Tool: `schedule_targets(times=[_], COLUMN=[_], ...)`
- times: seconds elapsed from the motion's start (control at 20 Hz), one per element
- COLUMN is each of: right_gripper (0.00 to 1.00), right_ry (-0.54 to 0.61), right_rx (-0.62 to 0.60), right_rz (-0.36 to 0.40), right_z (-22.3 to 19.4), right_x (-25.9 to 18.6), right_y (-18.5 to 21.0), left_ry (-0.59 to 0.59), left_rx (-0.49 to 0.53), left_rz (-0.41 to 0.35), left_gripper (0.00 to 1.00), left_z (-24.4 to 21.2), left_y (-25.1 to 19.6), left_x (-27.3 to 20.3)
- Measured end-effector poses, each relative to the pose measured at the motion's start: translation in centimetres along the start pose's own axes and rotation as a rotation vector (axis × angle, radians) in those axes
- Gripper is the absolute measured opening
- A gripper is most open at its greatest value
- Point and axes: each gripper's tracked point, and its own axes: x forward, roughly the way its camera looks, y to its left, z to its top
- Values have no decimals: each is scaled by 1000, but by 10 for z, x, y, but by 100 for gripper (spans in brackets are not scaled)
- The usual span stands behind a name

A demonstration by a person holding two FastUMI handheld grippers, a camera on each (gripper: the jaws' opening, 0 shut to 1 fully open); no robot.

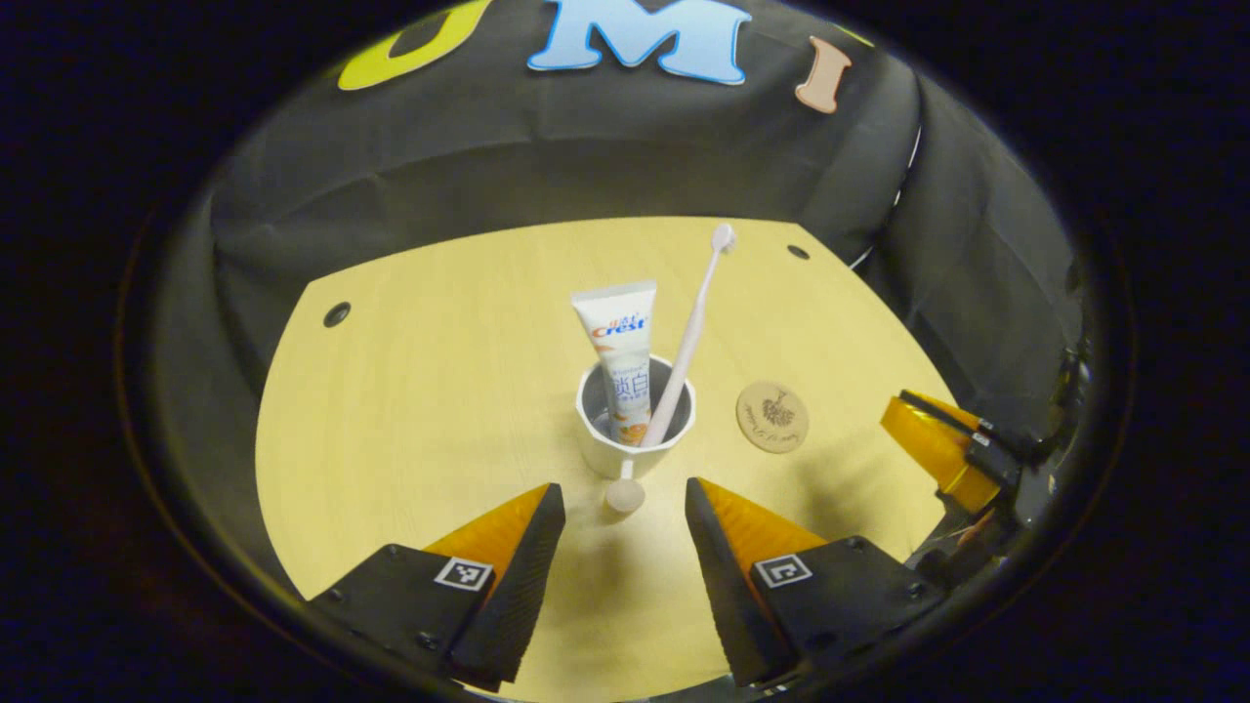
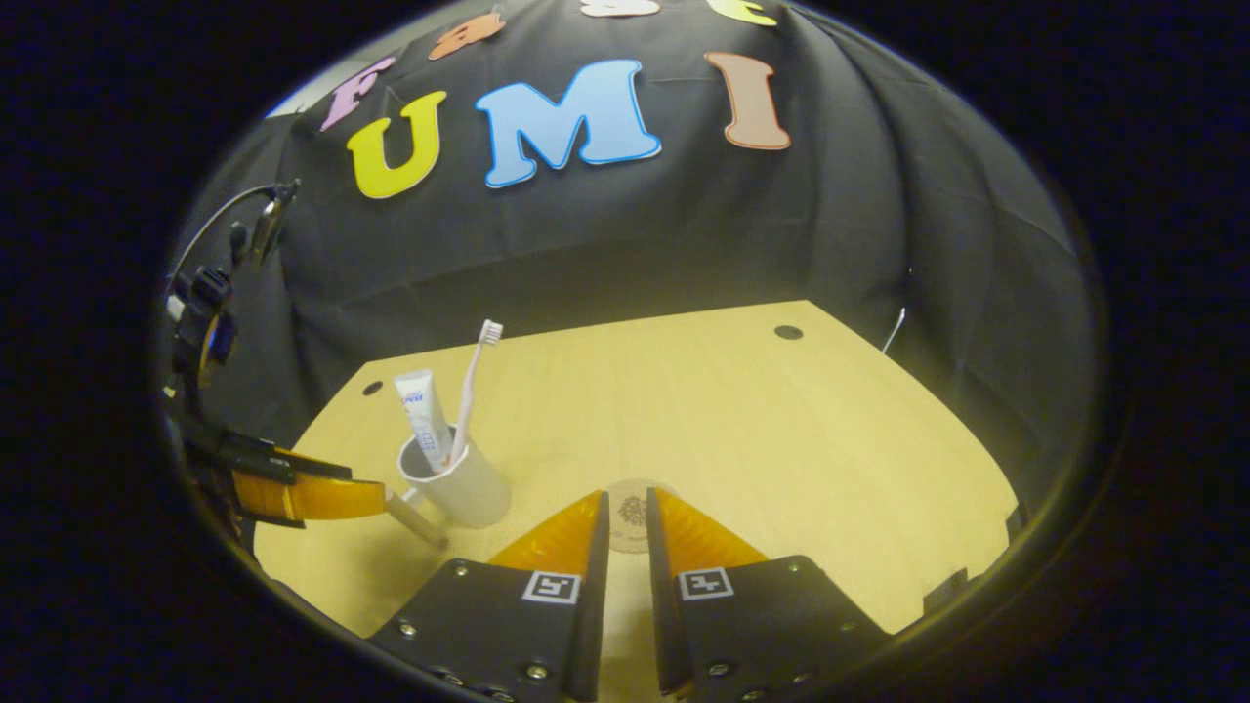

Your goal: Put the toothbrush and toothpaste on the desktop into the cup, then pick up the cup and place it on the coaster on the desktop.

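Left gripper view: left claw (image 1: 625, 508) wide open, empty, before cup (image 1: 635, 430) holding toothbrush (image 1: 688, 332) and toothpaste (image 1: 620, 356); right claw (image 2: 626, 517) nearly closed, empty, over coaster (image 2: 631, 527).

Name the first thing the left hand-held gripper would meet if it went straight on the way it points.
Probably the cup's handle, which sticks out toward the open left hand-held gripper; the cup stands just behind it. Depth is unclear.

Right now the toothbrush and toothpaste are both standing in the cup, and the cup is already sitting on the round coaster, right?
Not quite. The toothbrush and toothpaste do stand in the cup, but the cup is on the bare desktop, apart from the coaster beside it. The left gripper view shows the gap between them.
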Motion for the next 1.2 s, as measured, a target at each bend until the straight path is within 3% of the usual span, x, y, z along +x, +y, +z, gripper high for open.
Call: schedule_targets(times=[0.5, 0.6, 0.65, 0.7, 0.75, 0.8, 0.9, 1.2], right_gripper=[22, 22, 22, 19, 22, 22, 22, 22], right_ry=[57, 59, 60, 62, 65, 69, 75, 84], right_rx=[63, 66, 67, 69, 72, 76, 86, 106], right_rz=[-45, -52, -55, -60, -65, -70, -79, -88], right_z=[-7, -6, -5, -6, -6, -7, -9, -12], right_x=[4, 5, 5, 6, 6, 6, 7, 8], right_y=[-60, -68, -72, -77, -81, -85, -91, -100], left_ry=[281, 325, 331, 329, 324, 321, 311, 216], left_rx=[68, 84, 84, 87, 88, 85, 89, 115], left_rz=[63, 73, 68, 62, 74, 79, 73, 48], left_gripper=[82, 67, 67, 55, 56, 38, 33, 33], left_z=[-21, -24, -26, -24, -23, -22, -21, -5], left_y=[9, 12, 12, 9, 9, 9, 8, -6], left_x=[56, 62, 66, 69, 72, 73, 72, 68])
